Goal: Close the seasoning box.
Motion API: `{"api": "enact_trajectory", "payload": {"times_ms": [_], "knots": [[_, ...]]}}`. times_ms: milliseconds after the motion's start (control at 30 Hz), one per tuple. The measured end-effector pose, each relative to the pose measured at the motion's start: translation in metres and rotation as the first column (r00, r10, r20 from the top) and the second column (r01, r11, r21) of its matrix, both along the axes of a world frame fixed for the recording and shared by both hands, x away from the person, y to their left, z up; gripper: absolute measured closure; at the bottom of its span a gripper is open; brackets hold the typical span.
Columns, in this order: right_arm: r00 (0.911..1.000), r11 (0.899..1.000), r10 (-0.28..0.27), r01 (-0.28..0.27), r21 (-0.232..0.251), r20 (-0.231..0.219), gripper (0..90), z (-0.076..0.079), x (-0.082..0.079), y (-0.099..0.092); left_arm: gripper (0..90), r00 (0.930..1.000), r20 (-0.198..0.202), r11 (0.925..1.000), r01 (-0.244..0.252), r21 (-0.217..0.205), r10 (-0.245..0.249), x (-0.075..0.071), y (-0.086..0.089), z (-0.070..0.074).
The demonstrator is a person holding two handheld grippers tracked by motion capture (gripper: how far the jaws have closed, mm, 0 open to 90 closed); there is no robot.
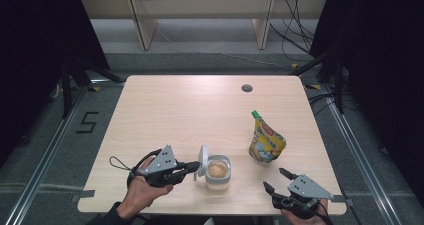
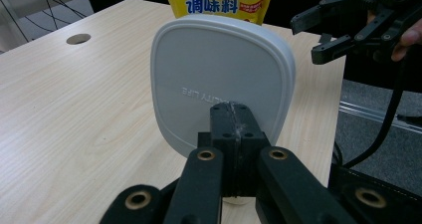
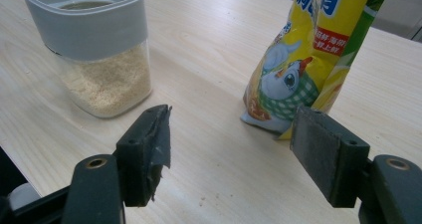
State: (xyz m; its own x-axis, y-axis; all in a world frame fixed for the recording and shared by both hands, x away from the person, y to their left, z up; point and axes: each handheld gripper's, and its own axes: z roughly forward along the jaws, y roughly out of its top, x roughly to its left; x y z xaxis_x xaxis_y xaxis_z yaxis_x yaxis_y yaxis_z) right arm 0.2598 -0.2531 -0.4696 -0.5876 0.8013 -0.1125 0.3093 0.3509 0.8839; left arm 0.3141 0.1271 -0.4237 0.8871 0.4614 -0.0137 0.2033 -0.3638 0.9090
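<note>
A clear jar (image 1: 218, 172) with a grey collar holds pale granules near the table's front edge. Its white hinged lid (image 1: 203, 160) stands upright on the jar's left side. My left gripper (image 1: 195, 166) is shut, and its tips rest against the lid's outer face (image 2: 219, 69), low on it, with nothing between the jaws (image 2: 233, 109). A yellow seasoning pouch (image 1: 266, 142) with a green cap stands to the right of the jar. My right gripper (image 1: 274, 178) is open near the front right corner. In its own view the jar (image 3: 99, 45) and pouch (image 3: 303, 59) stand beyond the empty jaws (image 3: 231, 129).
The light wooden table (image 1: 175, 110) has a round cable hole (image 1: 246, 88) at the back right. Beyond its far edge are wooden shelf legs (image 1: 142, 25) and loose cables (image 1: 295, 30) on the floor. Metal rails run along both sides.
</note>
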Motion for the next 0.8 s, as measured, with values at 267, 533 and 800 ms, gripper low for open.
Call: {"api": "enact_trajectory", "payload": {"times_ms": [267, 533, 800], "knots": [[0.9998, 1.0, 0.003, -0.003, 0.008, -0.02, 33.0, 0.0, -0.001, 0.001, 89.2, 0.9997, -0.006, 0.9997, 0.023, 0.007, -0.023, -0.002, -0.01, 0.0], [0.9999, 1.0, 0.001, 0.0, 0.005, -0.011, 33.0, -0.001, -0.001, 0.002, 89.1, 0.9996, -0.012, 0.9994, 0.025, -0.023, -0.025, -0.002, -0.009, 0.002], [1.0, 1.0, 0.002, -0.002, 0.002, -0.007, 33.0, -0.001, 0.0, 0.001, 84.4, 0.9992, -0.04, 0.999, 0.003, -0.044, -0.004, -0.004, -0.003, 0.003]]}}
